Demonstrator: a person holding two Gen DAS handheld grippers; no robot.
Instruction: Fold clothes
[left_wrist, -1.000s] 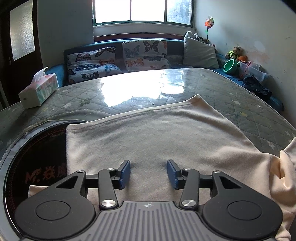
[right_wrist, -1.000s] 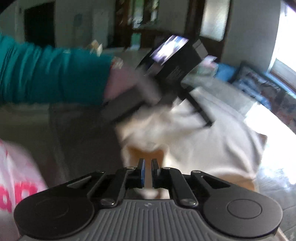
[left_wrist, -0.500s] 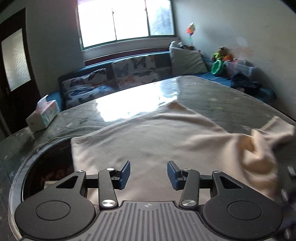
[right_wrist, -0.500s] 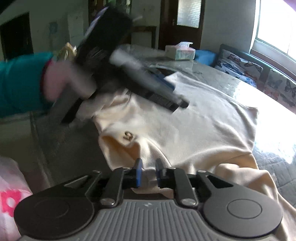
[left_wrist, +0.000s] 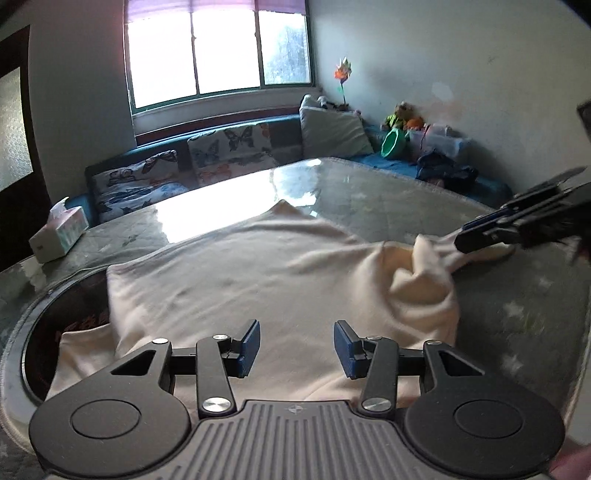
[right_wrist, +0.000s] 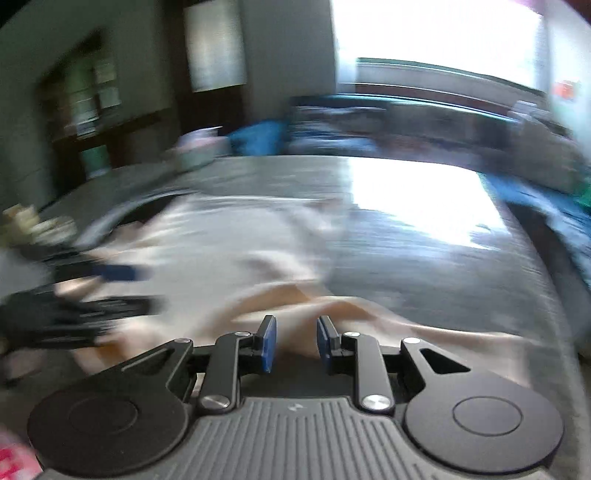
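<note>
A cream garment (left_wrist: 258, 280) lies spread on the grey quilted table (left_wrist: 399, 206), bunched at its right side (left_wrist: 424, 280). My left gripper (left_wrist: 296, 347) is open and empty, hovering over the garment's near edge. My right gripper (right_wrist: 293, 343) is open, its fingers apart over a fold of the cream cloth (right_wrist: 306, 306); this view is heavily blurred. The right gripper also shows in the left wrist view (left_wrist: 480, 240), low at the garment's right sleeve. The left gripper shows blurred in the right wrist view (right_wrist: 110, 291).
A tissue box (left_wrist: 59, 232) stands at the table's far left. A dark round inset (left_wrist: 55, 317) lies under the garment's left part. A sofa with butterfly cushions (left_wrist: 225, 155) runs behind the table under the window. Clutter sits at the back right (left_wrist: 436, 147).
My right gripper has opened and let go of the cloth, and it has swung round towards the window. My left gripper has risen and tilted back, still open.
</note>
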